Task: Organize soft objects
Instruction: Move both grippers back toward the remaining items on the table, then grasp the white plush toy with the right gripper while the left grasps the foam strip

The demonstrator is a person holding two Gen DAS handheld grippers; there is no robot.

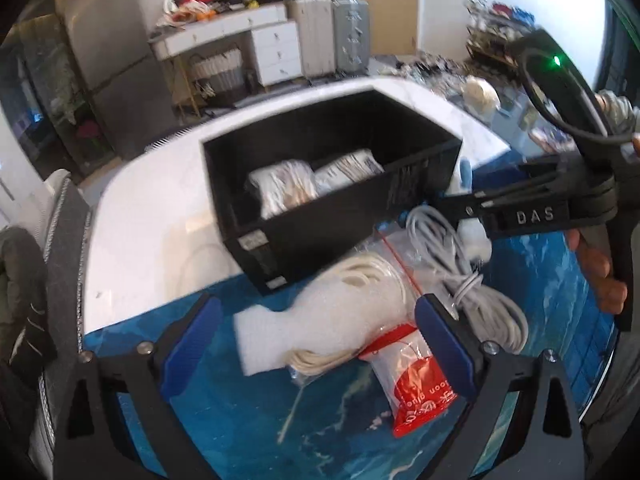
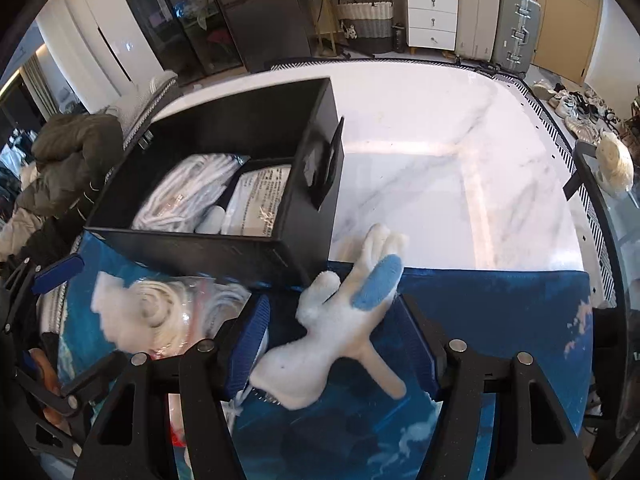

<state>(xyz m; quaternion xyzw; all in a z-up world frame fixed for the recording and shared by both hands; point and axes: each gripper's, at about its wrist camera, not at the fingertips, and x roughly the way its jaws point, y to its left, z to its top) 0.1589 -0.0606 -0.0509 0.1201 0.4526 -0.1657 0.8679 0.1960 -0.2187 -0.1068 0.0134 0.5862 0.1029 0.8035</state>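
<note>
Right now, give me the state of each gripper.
Left gripper: open, straddling the bagged rope coil, not gripping it.
Right gripper: plush toy between its fingers; cannot tell whether it grips.

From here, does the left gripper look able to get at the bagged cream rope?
Probably yes: the left gripper has open jaws on either side of the bagged cream rope, with nothing lying on top of it.

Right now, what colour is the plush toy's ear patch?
Light blue, on the white plush toy; right wrist view.
</note>
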